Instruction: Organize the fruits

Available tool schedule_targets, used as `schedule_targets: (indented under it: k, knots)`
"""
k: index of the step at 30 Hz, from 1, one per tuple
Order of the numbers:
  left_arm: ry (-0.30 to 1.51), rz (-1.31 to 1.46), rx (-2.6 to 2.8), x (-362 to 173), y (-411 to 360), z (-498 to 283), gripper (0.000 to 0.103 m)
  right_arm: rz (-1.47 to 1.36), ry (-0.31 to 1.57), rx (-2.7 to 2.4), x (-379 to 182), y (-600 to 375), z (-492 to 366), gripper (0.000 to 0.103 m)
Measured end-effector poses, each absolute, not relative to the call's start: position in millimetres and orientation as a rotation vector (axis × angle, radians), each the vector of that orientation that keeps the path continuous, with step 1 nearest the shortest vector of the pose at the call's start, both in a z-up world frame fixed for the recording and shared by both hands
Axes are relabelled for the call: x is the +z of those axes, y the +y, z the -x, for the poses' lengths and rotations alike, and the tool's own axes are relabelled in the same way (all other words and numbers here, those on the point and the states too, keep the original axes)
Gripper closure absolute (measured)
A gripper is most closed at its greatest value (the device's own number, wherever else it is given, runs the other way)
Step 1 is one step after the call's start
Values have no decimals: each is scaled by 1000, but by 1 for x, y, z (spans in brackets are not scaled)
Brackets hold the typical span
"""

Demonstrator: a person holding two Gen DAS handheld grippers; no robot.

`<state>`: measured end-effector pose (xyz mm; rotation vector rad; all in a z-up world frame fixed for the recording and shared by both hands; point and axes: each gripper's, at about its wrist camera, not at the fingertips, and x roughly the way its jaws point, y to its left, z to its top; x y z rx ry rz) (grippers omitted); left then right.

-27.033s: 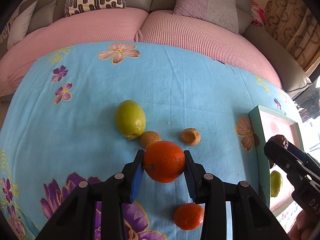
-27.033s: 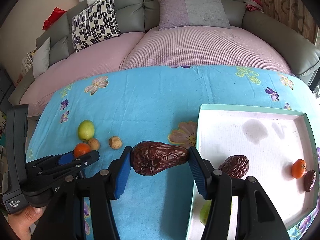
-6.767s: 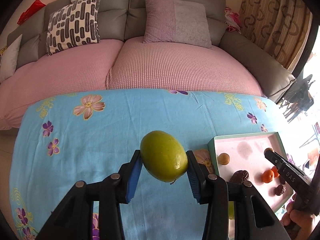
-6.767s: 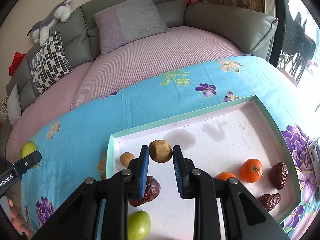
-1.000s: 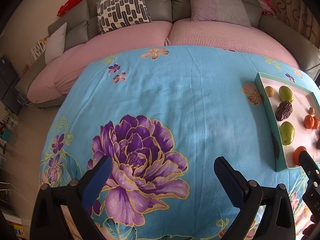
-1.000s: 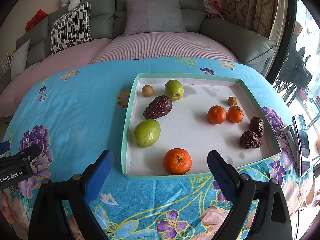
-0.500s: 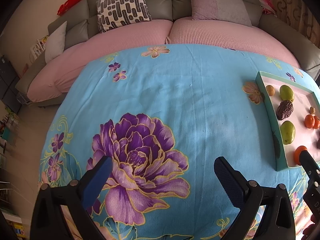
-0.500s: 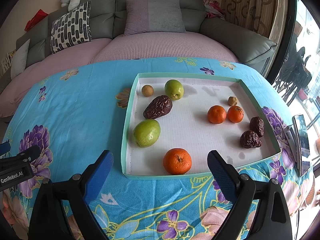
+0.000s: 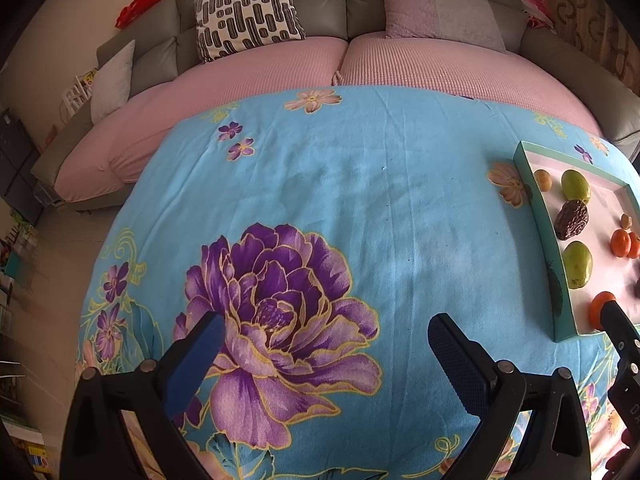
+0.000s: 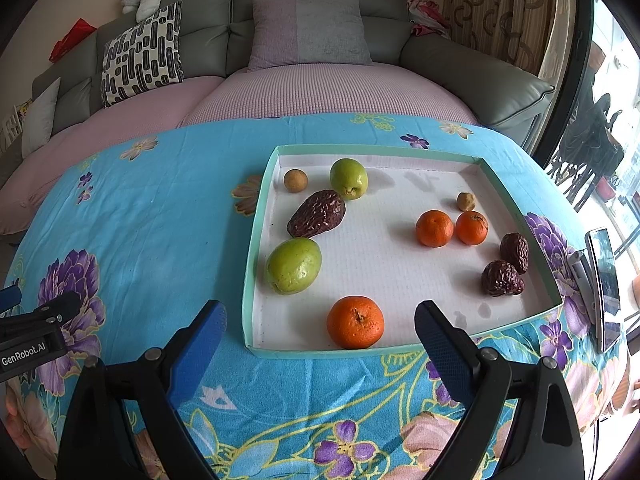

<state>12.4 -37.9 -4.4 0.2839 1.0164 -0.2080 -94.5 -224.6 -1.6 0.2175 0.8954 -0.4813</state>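
Observation:
A teal-rimmed white tray on the blue floral cloth holds all the fruit: a big orange, two green fruits, a large brown date, two small oranges, two dark dates and two small brown fruits. My right gripper is open and empty, just in front of the tray's near rim. My left gripper is open and empty over the purple flower print, left of the tray.
A grey sofa with pink seat covers and cushions curves behind the table. A phone lies at the table's right edge. The blue cloth left of the tray carries only printed flowers.
Almost nothing moved over the last second; both grippers stay open and empty. Earlier the left gripper carried a green fruit and the right a small brown fruit; these now lie in the tray.

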Motion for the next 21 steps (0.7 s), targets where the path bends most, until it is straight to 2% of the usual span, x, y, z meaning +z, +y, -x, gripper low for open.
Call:
schedule_targets:
  k: [21]
  knots:
    - [1021, -298, -193, -4, -40, -12, 0, -218, 895, -481, -2, -225, 95, 8]
